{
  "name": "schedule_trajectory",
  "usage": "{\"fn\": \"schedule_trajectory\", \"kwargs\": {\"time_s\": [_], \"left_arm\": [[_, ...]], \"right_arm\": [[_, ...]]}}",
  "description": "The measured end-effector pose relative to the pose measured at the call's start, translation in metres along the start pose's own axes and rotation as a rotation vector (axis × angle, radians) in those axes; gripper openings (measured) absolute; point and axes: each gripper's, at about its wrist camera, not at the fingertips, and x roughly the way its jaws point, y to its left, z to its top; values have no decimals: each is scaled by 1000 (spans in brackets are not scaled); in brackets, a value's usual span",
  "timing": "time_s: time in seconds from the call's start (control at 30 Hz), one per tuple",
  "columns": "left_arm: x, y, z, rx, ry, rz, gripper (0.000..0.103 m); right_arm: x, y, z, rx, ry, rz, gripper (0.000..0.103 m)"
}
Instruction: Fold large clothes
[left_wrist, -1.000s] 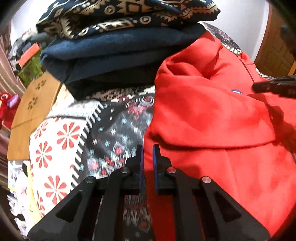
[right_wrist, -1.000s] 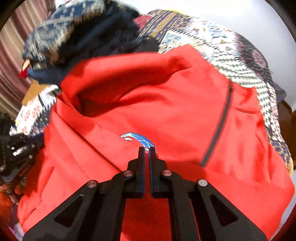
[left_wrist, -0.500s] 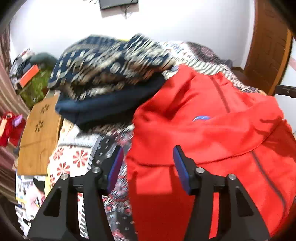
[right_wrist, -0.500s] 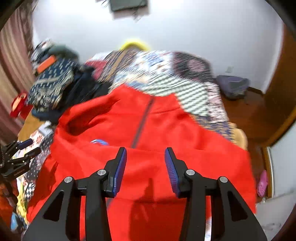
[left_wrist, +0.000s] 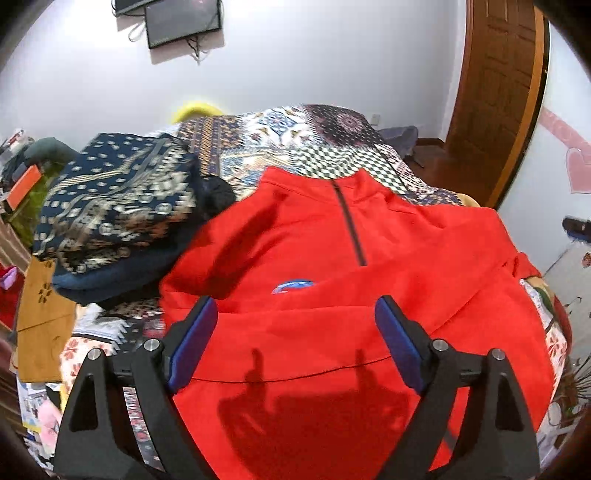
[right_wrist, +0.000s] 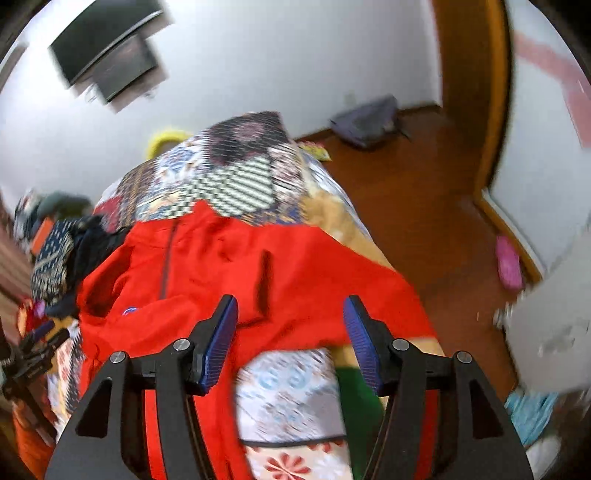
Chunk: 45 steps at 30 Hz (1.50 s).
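Note:
A large red zip-neck top (left_wrist: 332, 295) lies on the patterned bed cover (left_wrist: 317, 147), its lower part folded up over the chest so a blue logo (left_wrist: 293, 286) peeks out at the fold. My left gripper (left_wrist: 293, 325) hovers above the fold, jaws opening wide, nothing between them. In the right wrist view the same red top (right_wrist: 229, 280) spreads across the bed. My right gripper (right_wrist: 290, 332) hangs over its right edge and the cover, jaws opening, holding nothing. The left gripper (right_wrist: 33, 347) shows at the far left there.
A stack of folded dark patterned and navy clothes (left_wrist: 114, 210) sits left of the red top. A wall screen (left_wrist: 183, 20) hangs behind the bed. A wooden door (left_wrist: 495, 92) and bare wood floor (right_wrist: 417, 206) lie to the right, with a pink object (right_wrist: 509, 264) on the floor.
Both grippers went from shut to open and pulled up and back from the red top. The right one swung toward the bed's right edge and rolled. More of the room shows.

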Motion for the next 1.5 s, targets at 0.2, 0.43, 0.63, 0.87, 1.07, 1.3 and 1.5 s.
{"fn": "schedule_trajectory", "kwargs": {"time_s": [0.2,0.43,0.63,0.87,1.07,1.3,1.5], "left_arm": [[20,-20,-5,-2,54,-25,87],[36,-14,-14,-41,104,-8,87],[48,5,-24,-111,146,-11,87],[54,9,-34,-122,171,-19,87],[54,6,-40,-90,167,-6,87],[48,9,-46,-52,152,20,87],[43,17,-50,-66,142,17,87]], "right_arm": [[30,-57,-19,216,99,22,56],[71,-117,-31,523,193,95,56],[92,-142,-28,651,173,107,56],[117,-144,-17,658,148,44,56],[119,-132,-9,544,117,-56,23],[81,-108,7,478,3,-44,8],[25,-53,38,334,-155,36,7]]}}
